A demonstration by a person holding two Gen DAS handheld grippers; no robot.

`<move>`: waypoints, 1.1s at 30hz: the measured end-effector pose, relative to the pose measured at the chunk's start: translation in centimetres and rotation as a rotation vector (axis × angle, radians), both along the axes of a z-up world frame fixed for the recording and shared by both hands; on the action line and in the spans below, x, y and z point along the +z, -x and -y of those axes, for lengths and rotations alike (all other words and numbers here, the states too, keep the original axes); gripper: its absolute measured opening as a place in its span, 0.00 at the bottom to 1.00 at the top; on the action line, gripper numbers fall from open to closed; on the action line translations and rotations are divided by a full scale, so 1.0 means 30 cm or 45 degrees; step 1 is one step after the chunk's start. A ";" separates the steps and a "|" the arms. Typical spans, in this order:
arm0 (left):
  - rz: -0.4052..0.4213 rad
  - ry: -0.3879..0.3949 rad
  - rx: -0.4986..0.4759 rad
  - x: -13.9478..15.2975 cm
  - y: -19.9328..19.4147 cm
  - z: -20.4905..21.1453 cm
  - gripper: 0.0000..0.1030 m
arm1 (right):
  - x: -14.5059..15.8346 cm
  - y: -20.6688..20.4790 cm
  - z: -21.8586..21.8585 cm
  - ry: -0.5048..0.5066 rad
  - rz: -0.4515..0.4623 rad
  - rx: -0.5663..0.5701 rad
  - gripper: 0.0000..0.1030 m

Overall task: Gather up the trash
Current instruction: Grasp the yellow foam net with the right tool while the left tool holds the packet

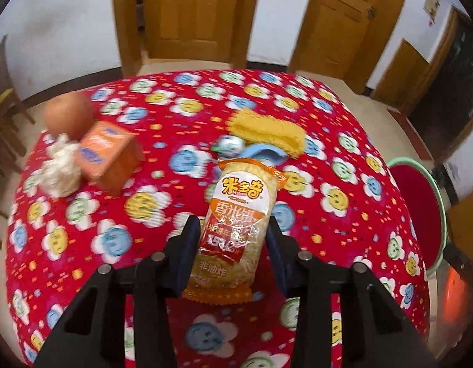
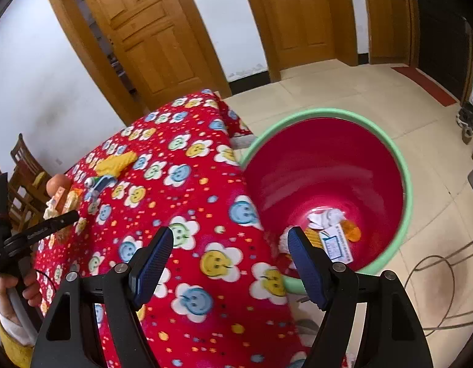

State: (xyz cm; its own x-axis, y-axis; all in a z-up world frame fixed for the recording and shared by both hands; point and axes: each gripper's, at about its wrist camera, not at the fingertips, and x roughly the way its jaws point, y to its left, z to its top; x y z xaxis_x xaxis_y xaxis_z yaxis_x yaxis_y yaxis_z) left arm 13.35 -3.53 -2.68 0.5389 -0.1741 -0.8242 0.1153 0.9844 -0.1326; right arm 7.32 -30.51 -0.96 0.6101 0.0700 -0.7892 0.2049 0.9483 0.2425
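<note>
Left wrist view: left gripper point(image 1: 233, 239) jaws pinch the rice cracker packet point(image 1: 236, 214) across its lower half, packet standing up between the pads over the desk point(image 1: 328, 159); likely light, crinkly and slippery film with brittle crackers inside, so holding across the flat stack beats grabbing the sealed ends. Right gripper point(image 2: 230, 263) jaws spread and hold nothing, hanging over the desk edge beside the red bin point(image 2: 328, 165), which already holds some scraps.
</note>
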 end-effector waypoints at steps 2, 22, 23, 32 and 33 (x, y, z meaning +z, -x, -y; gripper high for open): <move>0.019 -0.008 0.049 0.013 0.015 -0.040 0.42 | 0.000 -0.014 -0.030 -0.004 0.000 0.023 0.76; 0.115 0.010 0.350 0.036 -0.018 -0.301 0.42 | -0.018 -0.362 -0.374 -0.043 -0.009 0.182 0.76; 0.125 0.003 0.355 0.040 -0.023 -0.303 0.42 | -0.024 -0.386 -0.386 -0.041 -0.016 0.180 0.76; 0.157 -0.001 0.397 0.005 -0.051 -0.340 0.42 | -0.118 -0.590 -0.457 -0.110 -0.060 0.107 0.76; 0.155 0.002 0.396 -0.001 -0.053 -0.343 0.42 | -0.130 -0.612 -0.465 -0.104 -0.071 0.094 0.76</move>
